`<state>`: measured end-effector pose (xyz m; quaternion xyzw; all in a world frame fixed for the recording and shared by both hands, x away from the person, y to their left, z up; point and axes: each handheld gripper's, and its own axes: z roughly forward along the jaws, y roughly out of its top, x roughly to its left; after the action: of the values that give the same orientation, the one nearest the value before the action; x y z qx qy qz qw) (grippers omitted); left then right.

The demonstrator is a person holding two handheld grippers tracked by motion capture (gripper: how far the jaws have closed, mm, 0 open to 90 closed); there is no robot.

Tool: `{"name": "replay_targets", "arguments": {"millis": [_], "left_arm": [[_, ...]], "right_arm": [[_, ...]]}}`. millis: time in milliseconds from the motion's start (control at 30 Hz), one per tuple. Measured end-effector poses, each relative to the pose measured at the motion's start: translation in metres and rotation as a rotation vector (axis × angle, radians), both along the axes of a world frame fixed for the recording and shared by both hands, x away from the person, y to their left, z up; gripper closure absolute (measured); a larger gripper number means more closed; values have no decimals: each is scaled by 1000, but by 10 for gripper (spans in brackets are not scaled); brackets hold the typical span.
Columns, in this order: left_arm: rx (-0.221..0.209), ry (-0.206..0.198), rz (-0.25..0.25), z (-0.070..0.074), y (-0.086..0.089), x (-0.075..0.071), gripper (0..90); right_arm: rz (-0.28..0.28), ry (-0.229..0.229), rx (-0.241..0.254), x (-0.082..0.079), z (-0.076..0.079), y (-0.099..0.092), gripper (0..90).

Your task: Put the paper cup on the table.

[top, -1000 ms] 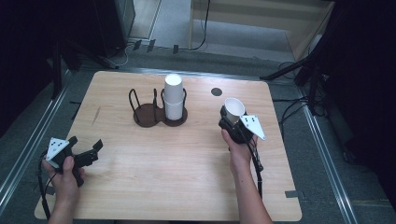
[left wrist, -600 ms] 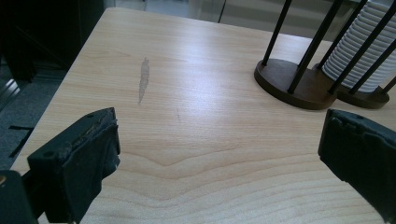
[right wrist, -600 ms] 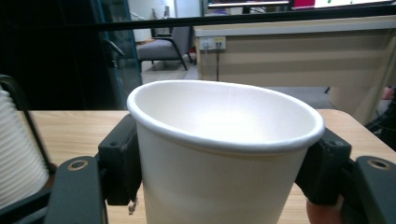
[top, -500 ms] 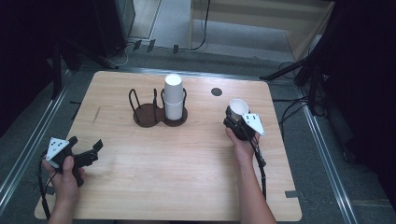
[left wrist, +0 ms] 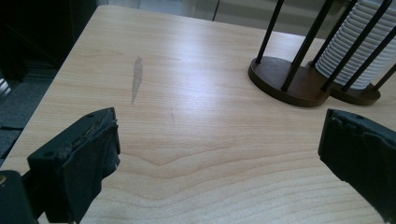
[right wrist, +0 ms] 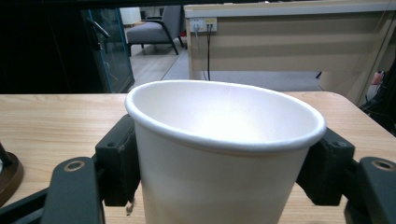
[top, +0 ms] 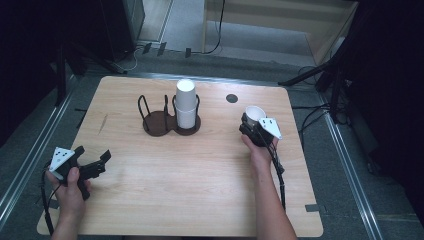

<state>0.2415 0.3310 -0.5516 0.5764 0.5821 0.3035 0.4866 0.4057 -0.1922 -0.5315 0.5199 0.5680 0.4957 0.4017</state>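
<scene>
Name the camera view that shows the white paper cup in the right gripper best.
The right gripper view: the white paper cup stands upright and close between the jaws, rim and inside clear. The high view shows it small at the right gripper.

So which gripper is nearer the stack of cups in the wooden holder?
Right. The right gripper, clamped on a single paper cup, sits just right of the cup stack. The left gripper, open, waits at the table's near-left corner.
</scene>
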Motion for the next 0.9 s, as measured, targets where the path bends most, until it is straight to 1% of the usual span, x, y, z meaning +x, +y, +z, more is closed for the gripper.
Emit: {"name": "replay_targets", "arguments": {"millis": [233,300,367,700,800,900], "left_arm": [[-2,1,-1,0,0,0,0],[-2,1,-1,0,0,0,0],[-3,2,-1,0,1,0,0],[-2,1,1,0,0,0,0],[-4,4,3,0,1,0,0],[-6,3,1,0,1,0,0]], "right_arm": [[-6,40,-6,4,-5,1,257],[-8,44,-8,4,-6,1,257],[-14,53,-18,6,-7,0,253],[-9,84,7,6,-6,-3,233],[5,105,27,5,-6,-3,220],[-1,133,28,3,-6,-4,203]]}}
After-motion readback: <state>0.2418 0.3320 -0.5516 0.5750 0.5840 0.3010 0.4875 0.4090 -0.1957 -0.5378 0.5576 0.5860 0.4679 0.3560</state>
